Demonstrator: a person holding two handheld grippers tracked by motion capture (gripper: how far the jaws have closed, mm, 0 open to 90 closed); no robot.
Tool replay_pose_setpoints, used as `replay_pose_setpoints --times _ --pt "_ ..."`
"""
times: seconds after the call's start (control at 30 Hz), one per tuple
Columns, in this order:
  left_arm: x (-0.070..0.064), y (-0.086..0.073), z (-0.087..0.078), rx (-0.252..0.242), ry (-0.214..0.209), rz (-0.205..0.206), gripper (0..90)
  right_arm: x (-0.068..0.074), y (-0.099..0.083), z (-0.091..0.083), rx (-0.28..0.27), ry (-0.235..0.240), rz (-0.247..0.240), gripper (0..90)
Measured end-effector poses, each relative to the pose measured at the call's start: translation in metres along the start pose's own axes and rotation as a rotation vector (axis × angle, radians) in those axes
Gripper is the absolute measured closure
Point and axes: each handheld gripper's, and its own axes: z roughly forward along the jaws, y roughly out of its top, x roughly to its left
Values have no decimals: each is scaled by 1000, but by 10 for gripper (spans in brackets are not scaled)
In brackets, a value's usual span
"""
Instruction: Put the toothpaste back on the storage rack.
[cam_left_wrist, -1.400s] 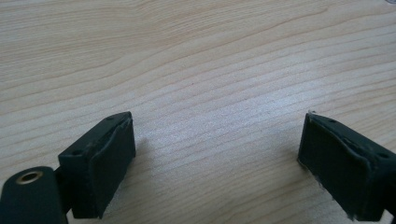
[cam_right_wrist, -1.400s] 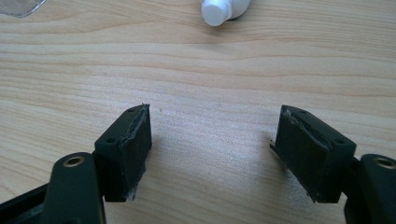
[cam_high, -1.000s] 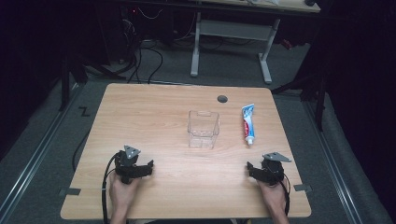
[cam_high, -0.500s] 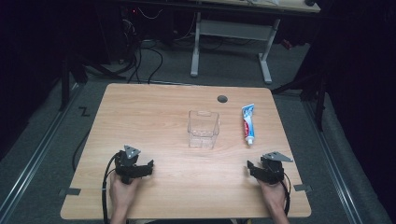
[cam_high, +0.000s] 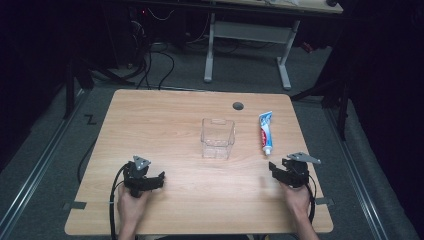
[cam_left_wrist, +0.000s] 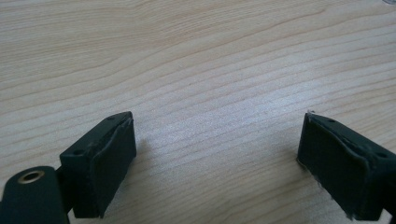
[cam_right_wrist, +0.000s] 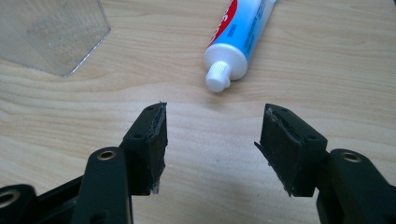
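Note:
A clear plastic box (cam_high: 218, 138) stands open-topped near the middle of the wooden table (cam_high: 165, 117). To its right lies a white, blue and red toothpaste tube (cam_high: 265, 131), cap toward the near side. My left gripper (cam_high: 150, 181) rests low on the table at the near left, open, with bare wood between its jaws (cam_left_wrist: 215, 135). My right gripper (cam_high: 278, 170) sits at the near right, open and empty. In the right gripper view the toothpaste tube (cam_right_wrist: 240, 35) lies just beyond the fingertips, its cap pointing at the gap of that gripper (cam_right_wrist: 212, 119), and a corner of the clear box (cam_right_wrist: 51, 35) shows at upper left.
A round cable hole (cam_high: 238, 106) is set in the table near its far edge. Beyond the table stands a white desk frame (cam_high: 250, 37) on a dark floor with cables (cam_high: 160, 55). A person's hands (cam_high: 131, 207) hold both grippers at the table's near edge.

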Motion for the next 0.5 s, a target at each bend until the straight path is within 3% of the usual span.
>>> replay_pose_setpoints --times 0.5 --pt "-1 -1 -1 -5 1 1 140 -8 29 2 -3 -13 -3 484"
